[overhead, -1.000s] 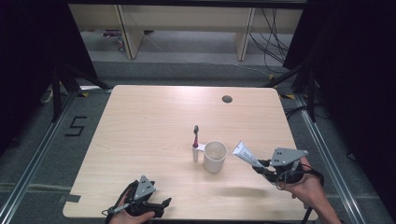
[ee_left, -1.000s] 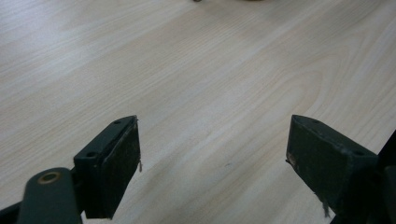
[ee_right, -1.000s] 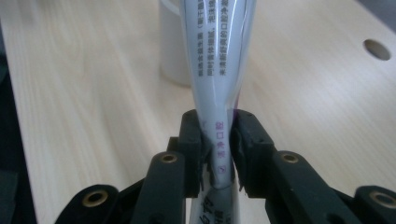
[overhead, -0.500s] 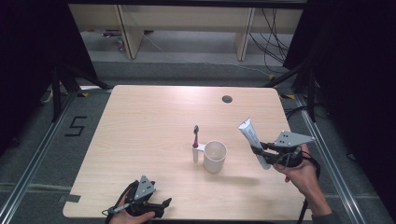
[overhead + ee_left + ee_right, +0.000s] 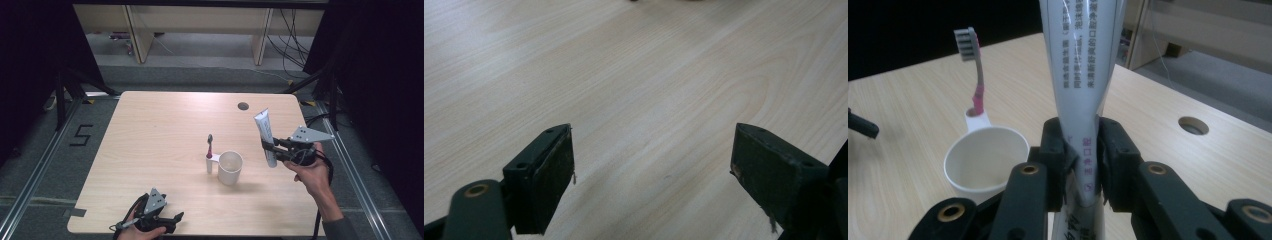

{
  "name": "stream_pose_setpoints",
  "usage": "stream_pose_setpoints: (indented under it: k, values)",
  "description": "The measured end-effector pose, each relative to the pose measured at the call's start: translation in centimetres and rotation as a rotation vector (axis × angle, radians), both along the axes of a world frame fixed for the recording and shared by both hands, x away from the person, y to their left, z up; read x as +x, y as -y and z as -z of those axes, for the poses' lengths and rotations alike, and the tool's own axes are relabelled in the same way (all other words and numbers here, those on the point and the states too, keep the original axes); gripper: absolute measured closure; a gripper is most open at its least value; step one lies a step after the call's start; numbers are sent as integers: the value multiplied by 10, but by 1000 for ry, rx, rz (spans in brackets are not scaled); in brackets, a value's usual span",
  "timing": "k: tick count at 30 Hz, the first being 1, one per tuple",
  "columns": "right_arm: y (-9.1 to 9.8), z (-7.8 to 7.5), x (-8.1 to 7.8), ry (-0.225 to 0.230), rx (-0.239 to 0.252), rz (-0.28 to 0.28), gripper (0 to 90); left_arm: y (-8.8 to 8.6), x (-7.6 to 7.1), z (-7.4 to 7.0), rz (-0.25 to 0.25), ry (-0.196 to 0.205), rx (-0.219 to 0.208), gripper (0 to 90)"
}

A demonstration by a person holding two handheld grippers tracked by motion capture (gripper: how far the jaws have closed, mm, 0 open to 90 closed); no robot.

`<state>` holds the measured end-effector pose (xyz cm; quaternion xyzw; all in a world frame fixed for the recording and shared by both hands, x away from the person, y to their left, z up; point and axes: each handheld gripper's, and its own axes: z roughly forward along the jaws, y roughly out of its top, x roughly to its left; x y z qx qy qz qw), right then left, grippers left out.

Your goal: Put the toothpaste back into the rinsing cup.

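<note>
A white toothpaste tube (image 5: 265,137) stands nearly upright in the air, right of the cup, with my right gripper (image 5: 270,148) shut on its lower part. In the right gripper view the black jaws pinch the toothpaste tube (image 5: 1083,75), and my right gripper (image 5: 1083,165) points toward the cup. A white cup (image 5: 230,167) sits mid-table with a small holder on its handle side. In that holder a pink toothbrush (image 5: 210,146) stands with its bristles up. The white cup (image 5: 985,162) and pink toothbrush (image 5: 975,75) lie left of the tube. My left gripper (image 5: 175,219) rests open at the table's front edge, left gripper (image 5: 651,165) with bare wood between its jaws.
The wooden table (image 5: 150,135) has a round cable hole (image 5: 243,106) near its far right edge. Shelving and cables stand on the floor beyond the table. A "5" mark (image 5: 81,135) is taped on the floor to the left.
My right gripper has lifted the toothpaste tube off the table side, moved it up and away, and tipped it from lying flat to nearly upright. The left gripper has stayed put.
</note>
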<state>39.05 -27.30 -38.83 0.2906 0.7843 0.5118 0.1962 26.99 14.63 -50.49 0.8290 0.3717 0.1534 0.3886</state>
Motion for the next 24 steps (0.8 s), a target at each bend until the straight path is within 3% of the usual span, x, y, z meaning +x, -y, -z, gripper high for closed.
stream_pose_setpoints:
  k: [1, 6, 7, 8, 9, 14, 15, 21, 23, 24]
  values:
    - [-3, 0, 2, 27, 11, 1, 748, 0, 0, 0, -3, 2, -9, 171]
    - [-14, -5, 6, 22, 26, -22, 748, 0, 1, 2, -2, 2, 1, 171]
    - [-17, -5, 9, 39, 41, -25, 748, 0, 0, 1, -6, 2, -9, 171]
    - [-19, -5, 9, 8, 65, -30, 748, 0, 0, 1, -6, 1, -9, 171]
    - [-21, -5, 10, 6, 76, -40, 748, 0, 1, 1, -4, 3, 5, 171]
    - [-33, -4, 13, -3, 103, -50, 748, 0, 1, 2, -9, 0, -9, 171]
    - [-35, -4, 15, 15, 106, -58, 748, 0, 1, 2, -5, 4, -1, 171]
    - [-45, -3, 16, -16, 115, -74, 748, 0, 0, 1, -5, 0, -7, 171]
    - [-47, -2, 19, 8, 117, -79, 748, 0, 0, 1, -11, 0, -11, 171]
    - [-49, -1, 19, -19, 131, -62, 748, 0, 0, 1, -8, -1, -8, 171]
